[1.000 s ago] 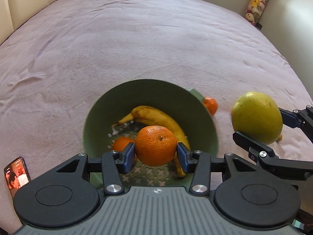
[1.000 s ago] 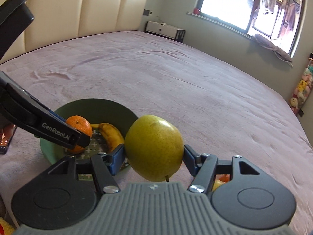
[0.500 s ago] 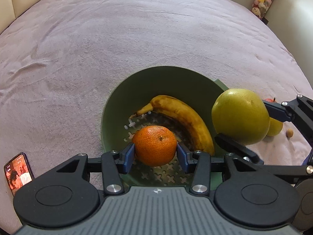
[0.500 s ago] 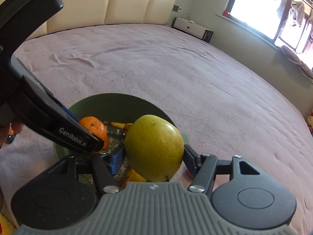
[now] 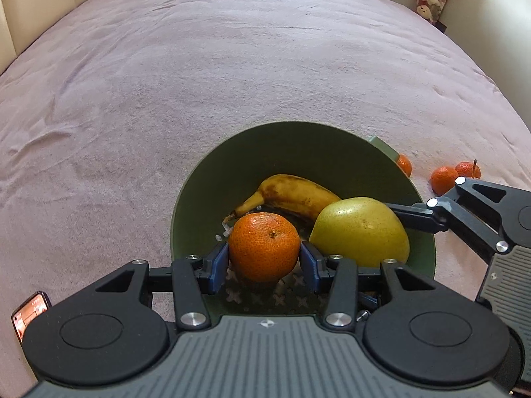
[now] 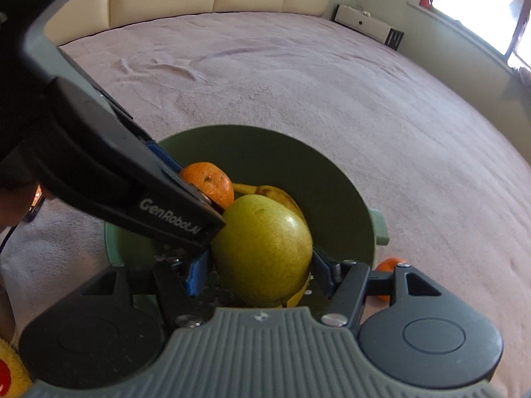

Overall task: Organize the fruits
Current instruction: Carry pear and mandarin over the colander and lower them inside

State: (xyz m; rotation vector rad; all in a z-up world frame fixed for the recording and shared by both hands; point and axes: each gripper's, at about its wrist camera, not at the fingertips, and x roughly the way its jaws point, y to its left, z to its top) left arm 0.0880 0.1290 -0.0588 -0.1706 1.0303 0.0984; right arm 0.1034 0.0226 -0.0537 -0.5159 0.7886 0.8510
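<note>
1. Since 0.5 s ago the pear [image 5: 361,230] has moved from beside the bowl's right rim to inside the bowl [image 5: 212,179]; it now lies next to the tangerine [image 5: 264,247]. The left wrist view has pulled back, so more bedspread shows to the right.
2. Left gripper [image 5: 264,262]: blue pads clamp the tangerine on both sides. The fruit sits low in the bowl, over the perforated floor; contact with the floor cannot be told.
3. Right gripper [image 6: 259,272]: pads closed on the pear's flanks. The pear is inside the bowl, right of the tangerine, in front of the banana [image 5: 292,195].
4. In the right wrist view the left gripper's finger crosses in from the left and its tip touches or nearly touches the pear [image 6: 262,252]; the tangerine [image 6: 209,182] shows behind it.
5. The banana lies along the bowl's far inner side, stem end pointing left.
6. Bowl: green, on the bed [image 5: 166,83], near its front edge.
7. Three loose tangerines [image 5: 444,179] lie on the bedspread right of the bowl, one half hidden by the rim.
8. A phone [image 5: 28,313] lies at the bed's front-left edge, screen lit.
</note>
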